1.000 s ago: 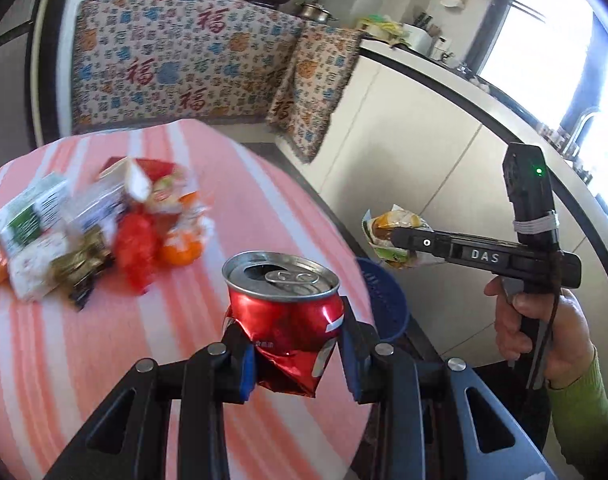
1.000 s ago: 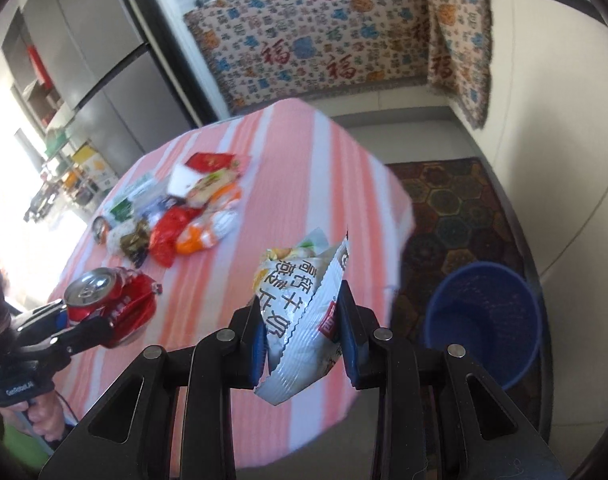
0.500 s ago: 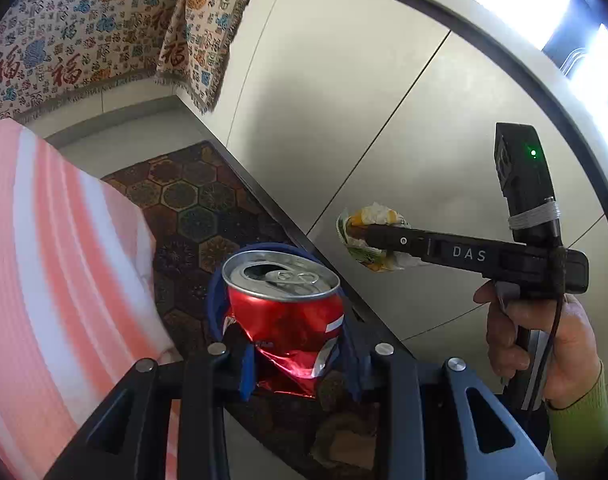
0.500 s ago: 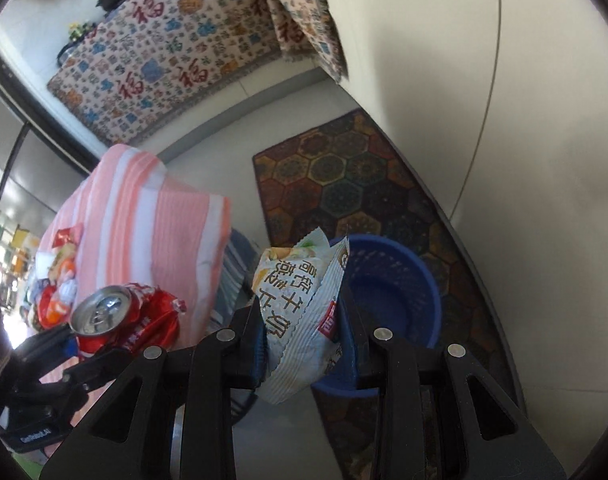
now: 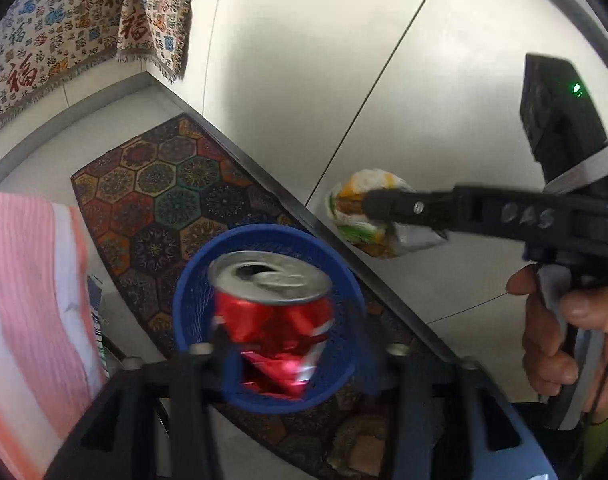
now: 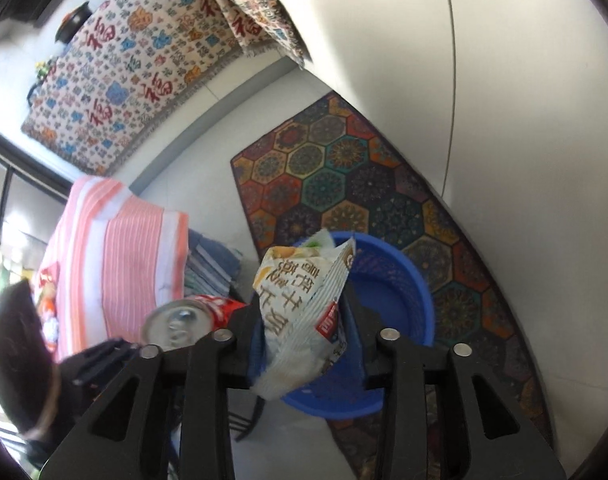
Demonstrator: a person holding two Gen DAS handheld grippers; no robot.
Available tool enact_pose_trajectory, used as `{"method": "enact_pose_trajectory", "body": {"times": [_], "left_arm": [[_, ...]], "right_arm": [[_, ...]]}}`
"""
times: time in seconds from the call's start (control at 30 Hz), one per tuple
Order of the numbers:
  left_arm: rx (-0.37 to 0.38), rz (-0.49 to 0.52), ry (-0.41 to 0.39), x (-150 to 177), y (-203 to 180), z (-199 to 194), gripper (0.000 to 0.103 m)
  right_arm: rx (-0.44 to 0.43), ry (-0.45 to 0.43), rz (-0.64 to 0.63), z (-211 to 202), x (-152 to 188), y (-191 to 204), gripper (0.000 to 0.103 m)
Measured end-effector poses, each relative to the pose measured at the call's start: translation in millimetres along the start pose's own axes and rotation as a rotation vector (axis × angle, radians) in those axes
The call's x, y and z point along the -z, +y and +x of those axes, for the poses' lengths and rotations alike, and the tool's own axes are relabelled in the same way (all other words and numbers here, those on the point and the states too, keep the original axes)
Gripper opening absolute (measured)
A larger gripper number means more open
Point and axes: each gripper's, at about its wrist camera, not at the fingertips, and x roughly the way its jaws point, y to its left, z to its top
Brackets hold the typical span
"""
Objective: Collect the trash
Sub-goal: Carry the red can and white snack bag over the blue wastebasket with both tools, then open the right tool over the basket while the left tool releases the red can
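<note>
- Both items hang over blue bin (image 5: 192,280), so a release should drop them in.
- Left hand-held gripper (image 5: 300,348): jaws just opened, apart; red can (image 5: 272,304) loose betw. them, lower centre.
- Right hand-held gripper (image 6: 304,320): jaws just opened; snack bag (image 6: 304,304) betw. them, grip unclear.
- Vs 1 s ago: table (image 5: 28,300) w/ trash pile filled view; now only its edge at left.

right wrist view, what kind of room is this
Most likely a home kitchen or dining area: a table with a striped cloth, a patterned floor mat, and a cooking pot on a cloth-draped counter.
</note>
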Motion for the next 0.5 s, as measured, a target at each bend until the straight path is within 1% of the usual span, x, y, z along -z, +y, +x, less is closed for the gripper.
{"method": "enact_pose_trajectory", "body": {"times": [0.03,0.07,0.13,0.2,0.3,0.37,0.43,0.5], "left_arm": [[-0.011,0.002,-0.004,-1,-1,2,0.074],[-0.026,0.004,-0.015,-1,-2,6,0.074],[-0.031,-0.004,-0.01,-3,-1,12,0.074],[-0.023,-0.016,-0.022,-5,0,9,0.074],[-0.007,0.0,-0.037,-5,0,3,0.074],[0.007,0.014,-0.022,-7,-2,3,0.074],[0.044,0.029,0.002,-10,-4,4,0.074],[0.064,0.019,0.032,-13,-2,7,0.077]], "right_arm": [[-0.002,-0.005,0.007,-1,-1,-2,0.048],[-0.001,-0.01,0.007,-1,-2,-2,0.048],[0.003,-0.03,0.005,-6,-4,-2,0.048],[0.003,-0.055,0.003,-13,-4,-1,0.05],[0.011,-0.093,0.003,-21,-4,2,0.053],[-0.002,-0.112,0.019,-26,-5,4,0.053],[-0.019,-0.134,0.032,-33,-5,6,0.053],[-0.024,-0.155,0.029,-39,-6,8,0.055]]}}
